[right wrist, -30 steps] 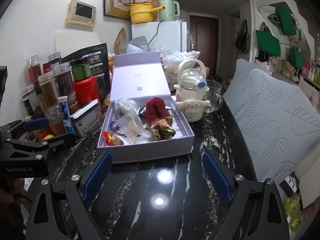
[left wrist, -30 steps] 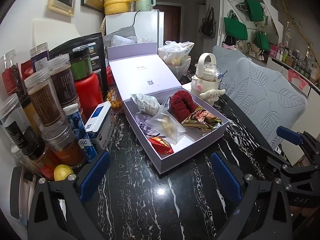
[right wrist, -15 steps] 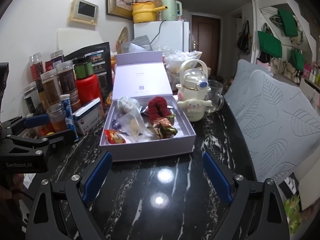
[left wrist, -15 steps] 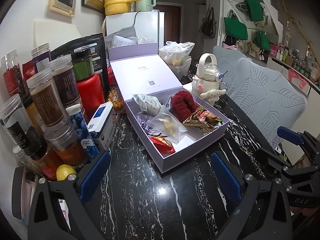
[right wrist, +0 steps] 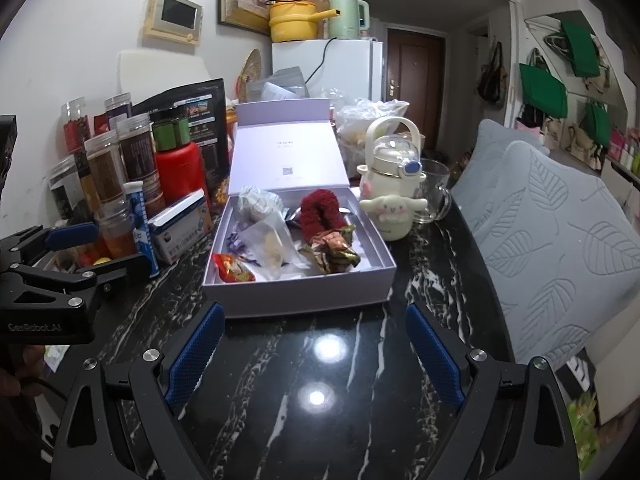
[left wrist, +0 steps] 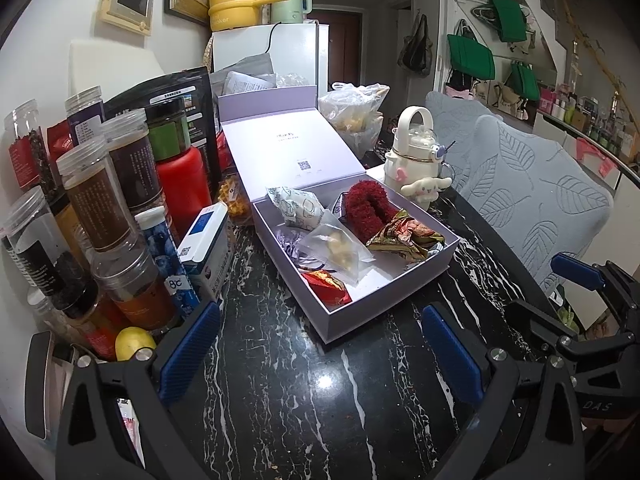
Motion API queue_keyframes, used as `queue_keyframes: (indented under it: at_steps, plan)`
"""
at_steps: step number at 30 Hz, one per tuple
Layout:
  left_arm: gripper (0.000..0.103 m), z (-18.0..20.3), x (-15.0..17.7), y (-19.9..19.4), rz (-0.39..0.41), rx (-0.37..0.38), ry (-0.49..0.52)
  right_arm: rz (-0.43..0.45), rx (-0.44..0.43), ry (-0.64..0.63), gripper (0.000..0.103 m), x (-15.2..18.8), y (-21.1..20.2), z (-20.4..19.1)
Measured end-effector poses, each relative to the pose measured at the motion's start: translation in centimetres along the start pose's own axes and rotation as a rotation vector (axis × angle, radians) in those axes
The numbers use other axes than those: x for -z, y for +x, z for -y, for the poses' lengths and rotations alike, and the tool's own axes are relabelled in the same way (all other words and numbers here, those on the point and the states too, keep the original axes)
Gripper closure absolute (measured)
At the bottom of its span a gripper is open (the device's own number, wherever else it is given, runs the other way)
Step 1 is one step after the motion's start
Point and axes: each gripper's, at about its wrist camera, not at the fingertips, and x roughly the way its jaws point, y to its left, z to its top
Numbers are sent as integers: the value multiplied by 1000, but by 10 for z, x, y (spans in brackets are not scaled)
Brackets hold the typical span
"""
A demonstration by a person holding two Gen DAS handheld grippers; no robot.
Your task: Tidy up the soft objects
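Note:
An open lilac box [left wrist: 384, 304] [right wrist: 304, 290] stands on the black marble table, lid up at the back. In it lie a red fuzzy scrunchie [left wrist: 366, 208] [right wrist: 320, 212], a patterned cloth scrunchie [left wrist: 408, 236] [right wrist: 334, 250], a leaf-print pouch [left wrist: 296, 210] [right wrist: 258, 204], a clear bag [left wrist: 338, 250] [right wrist: 272, 246] and a red packet [left wrist: 326, 286] [right wrist: 232, 268]. My left gripper [left wrist: 320, 348] is open and empty in front of the box. My right gripper [right wrist: 314, 348] is open and empty, just short of the box's front wall.
Several jars, a red bottle [left wrist: 182, 184] and a blue-white carton [left wrist: 208, 240] crowd the left. A white character kettle [left wrist: 418, 164] [right wrist: 392, 192] and glass mug [right wrist: 434, 196] stand right of the box. A grey leaf cushion [right wrist: 560, 240] lines the right edge.
Both grippers have drifted slightly; the box sits a little farther right in the left wrist view. Nothing was picked up or let go.

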Motion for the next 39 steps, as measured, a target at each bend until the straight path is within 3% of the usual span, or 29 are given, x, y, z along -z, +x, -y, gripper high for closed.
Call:
queue_keyframes:
  at_steps: [39]
  plan:
    - [1,7,5,4,-14,22,16,-24,12,6,10,5,6,2]
